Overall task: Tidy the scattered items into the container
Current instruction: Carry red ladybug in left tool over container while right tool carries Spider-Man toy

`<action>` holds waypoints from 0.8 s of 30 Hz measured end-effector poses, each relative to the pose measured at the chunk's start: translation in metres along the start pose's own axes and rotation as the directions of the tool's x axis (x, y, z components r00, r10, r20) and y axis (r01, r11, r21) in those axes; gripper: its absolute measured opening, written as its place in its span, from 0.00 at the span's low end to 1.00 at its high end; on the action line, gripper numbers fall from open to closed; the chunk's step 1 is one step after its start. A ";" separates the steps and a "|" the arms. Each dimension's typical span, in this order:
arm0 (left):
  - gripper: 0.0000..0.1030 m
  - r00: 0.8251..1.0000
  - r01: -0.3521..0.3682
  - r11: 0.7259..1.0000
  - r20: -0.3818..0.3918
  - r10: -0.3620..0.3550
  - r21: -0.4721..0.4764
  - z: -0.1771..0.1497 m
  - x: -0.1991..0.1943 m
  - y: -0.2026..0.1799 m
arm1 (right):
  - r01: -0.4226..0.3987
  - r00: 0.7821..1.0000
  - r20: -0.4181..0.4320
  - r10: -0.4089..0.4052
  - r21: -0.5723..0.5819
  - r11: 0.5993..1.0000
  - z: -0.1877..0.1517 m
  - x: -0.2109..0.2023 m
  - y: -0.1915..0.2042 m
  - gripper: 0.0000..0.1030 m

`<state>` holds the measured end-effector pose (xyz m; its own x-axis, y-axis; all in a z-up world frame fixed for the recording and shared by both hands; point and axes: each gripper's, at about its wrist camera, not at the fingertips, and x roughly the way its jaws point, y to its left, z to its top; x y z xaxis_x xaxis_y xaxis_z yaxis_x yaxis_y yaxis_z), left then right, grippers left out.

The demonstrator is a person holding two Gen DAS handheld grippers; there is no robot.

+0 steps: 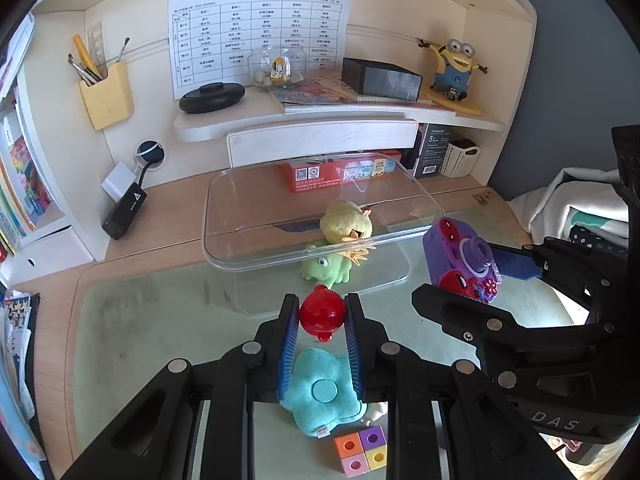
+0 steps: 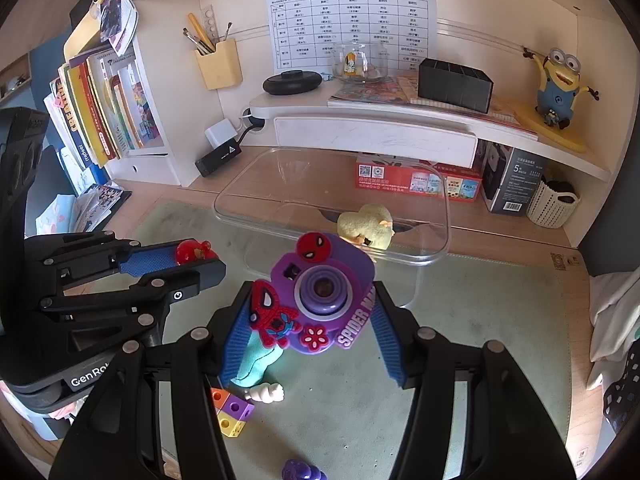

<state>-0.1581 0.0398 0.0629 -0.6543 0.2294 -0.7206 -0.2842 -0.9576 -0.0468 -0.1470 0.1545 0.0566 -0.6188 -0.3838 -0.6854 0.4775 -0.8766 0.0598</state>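
We carry a small hard red plastic ball [image 1: 322, 314] clenched in the left hand-held gripper [image 1: 322, 320] and a rigid purple toy camera [image 2: 320, 296] (light, slippery, gripped by its sides) in the right hand-held gripper [image 2: 316, 320], near the clear plastic container [image 1: 224, 240] on the counter [image 1: 160, 320].

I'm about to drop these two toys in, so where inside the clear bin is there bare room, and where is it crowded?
Inside the clear container, the left half and back are bare. Its front right corner is crowded: the yellow plush duck lies there, with the green frog beside it. On the mat, the teal plush flower and colored cubes fill the near middle.
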 end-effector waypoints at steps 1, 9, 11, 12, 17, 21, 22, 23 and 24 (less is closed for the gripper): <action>0.20 1.000 -0.003 1.000 0.001 0.003 -0.002 0.002 0.001 0.000 | 0.002 1.000 0.001 -0.002 0.000 1.000 0.002 0.001 -0.001 0.51; 0.20 0.999 -0.015 1.000 0.031 0.015 -0.003 0.020 0.003 0.003 | 0.027 0.999 0.028 -0.027 -0.004 1.000 0.019 0.005 -0.006 0.51; 0.20 0.999 -0.022 1.000 0.036 0.022 0.002 0.026 0.005 0.004 | 0.031 0.999 0.039 -0.031 -0.003 1.000 0.025 0.005 -0.009 0.51; 0.20 0.999 -0.024 1.000 0.035 0.023 0.004 0.030 0.006 0.004 | 0.032 0.999 0.043 -0.032 0.000 0.999 0.028 0.006 -0.010 0.51; 0.20 0.999 -0.038 0.999 0.040 0.038 0.001 0.046 0.010 0.006 | 0.043 0.997 0.059 -0.044 0.012 0.999 0.043 0.009 -0.016 0.51; 0.20 0.999 -0.039 0.999 0.037 0.039 0.000 0.056 0.016 0.008 | 0.038 0.998 0.051 -0.040 0.027 0.999 0.053 0.015 -0.022 0.51; 0.20 0.999 -0.040 0.999 0.036 0.041 -0.001 0.059 0.019 0.009 | 0.041 0.998 0.047 -0.042 0.034 0.999 0.056 0.017 -0.024 0.51; 0.20 0.999 -0.042 0.999 0.033 0.042 -0.002 0.062 0.021 0.010 | 0.046 0.998 0.045 -0.048 0.036 0.998 0.059 0.019 -0.024 0.51; 0.20 0.999 -0.044 0.999 0.029 0.044 -0.004 0.064 0.024 0.011 | 0.053 0.998 0.045 -0.055 0.034 0.998 0.061 0.021 -0.025 0.51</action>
<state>-0.2216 0.0460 0.0896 -0.6860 0.1923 -0.7017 -0.2523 -0.9675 -0.0185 -0.2101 0.1503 0.0848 -0.6712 -0.3480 -0.6545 0.4227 -0.9050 0.0477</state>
